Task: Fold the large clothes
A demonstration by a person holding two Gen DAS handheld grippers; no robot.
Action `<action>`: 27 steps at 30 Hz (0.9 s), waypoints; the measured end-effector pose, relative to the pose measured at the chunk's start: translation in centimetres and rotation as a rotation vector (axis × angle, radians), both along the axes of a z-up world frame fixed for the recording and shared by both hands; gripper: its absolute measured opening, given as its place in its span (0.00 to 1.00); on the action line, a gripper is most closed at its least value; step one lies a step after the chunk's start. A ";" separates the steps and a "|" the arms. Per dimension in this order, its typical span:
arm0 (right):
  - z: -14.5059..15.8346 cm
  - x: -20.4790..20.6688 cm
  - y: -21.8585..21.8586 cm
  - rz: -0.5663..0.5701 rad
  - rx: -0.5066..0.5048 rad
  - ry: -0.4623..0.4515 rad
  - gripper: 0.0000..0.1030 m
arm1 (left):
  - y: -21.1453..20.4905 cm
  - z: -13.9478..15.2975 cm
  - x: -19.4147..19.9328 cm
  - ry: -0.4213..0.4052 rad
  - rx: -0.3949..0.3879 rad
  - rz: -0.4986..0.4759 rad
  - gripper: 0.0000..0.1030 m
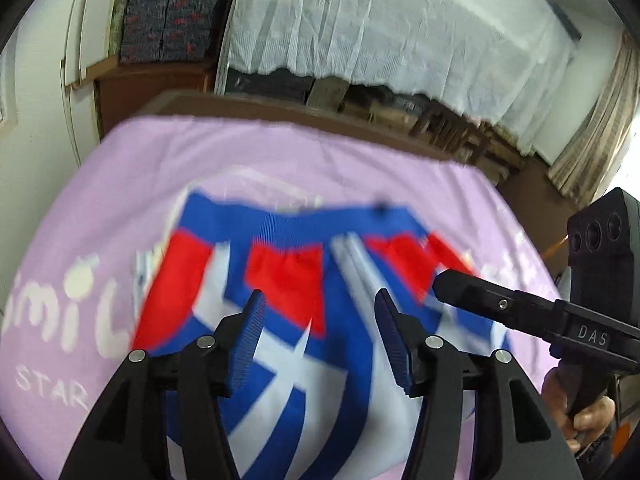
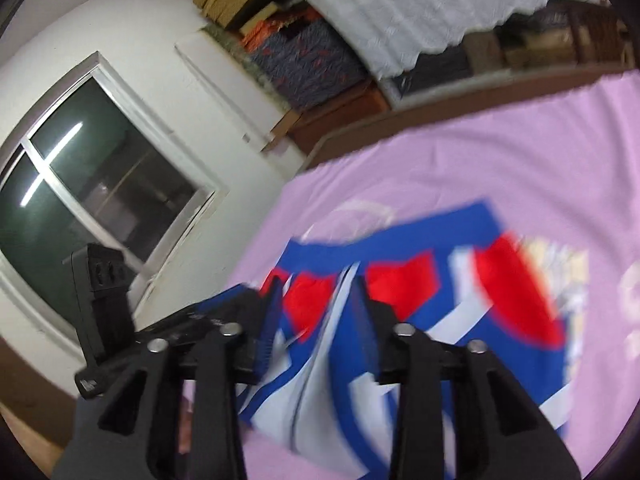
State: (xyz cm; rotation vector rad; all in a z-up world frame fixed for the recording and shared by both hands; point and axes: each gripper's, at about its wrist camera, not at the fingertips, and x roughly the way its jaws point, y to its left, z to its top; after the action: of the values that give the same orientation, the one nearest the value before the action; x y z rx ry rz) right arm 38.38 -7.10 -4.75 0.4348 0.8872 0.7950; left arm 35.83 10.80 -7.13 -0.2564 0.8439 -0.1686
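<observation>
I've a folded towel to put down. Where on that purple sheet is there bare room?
Bare purple sheet lies in a wide band between the blue, red and white garment and the brown far edge. The middle is crowded: the garment, the left gripper and the right gripper over it.

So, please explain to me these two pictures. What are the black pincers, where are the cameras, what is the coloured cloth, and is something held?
There is no robot here. A person holds a black two-finger gripper in each hand, and each gripper carries a wide-angle camera looking forward along its fingers.

One picture comes from the left gripper, the other from the right gripper. In the left view the right gripper also enters from the side, with the person's hand on its handle.

On the lilac sheet lies a blue, red and white garment, the clothing to be folded. Both pictures are blurred.

Both grippers appear open above the garment. Neither seems to hold it.
</observation>
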 end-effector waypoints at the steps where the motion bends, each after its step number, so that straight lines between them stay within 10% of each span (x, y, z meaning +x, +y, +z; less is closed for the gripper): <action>1: -0.6 -0.1 0.2 0.001 -0.005 0.018 0.23 | -0.1 -1.1 0.0 0.028 0.007 -0.004 0.55; 8: -7.3 1.3 -2.1 -0.018 -0.045 0.156 0.00 | -4.1 -3.6 -0.7 -0.027 0.321 -0.036 0.57; 27: -8.4 -0.6 -6.2 -0.060 0.009 0.224 0.00 | 0.2 -3.5 -3.2 0.022 0.269 0.020 0.73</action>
State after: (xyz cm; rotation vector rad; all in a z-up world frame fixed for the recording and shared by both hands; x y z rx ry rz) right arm 37.79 -13.27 -13.11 0.5635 1.0737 0.7038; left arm 32.67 11.02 -10.67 -0.0144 0.8751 -0.0325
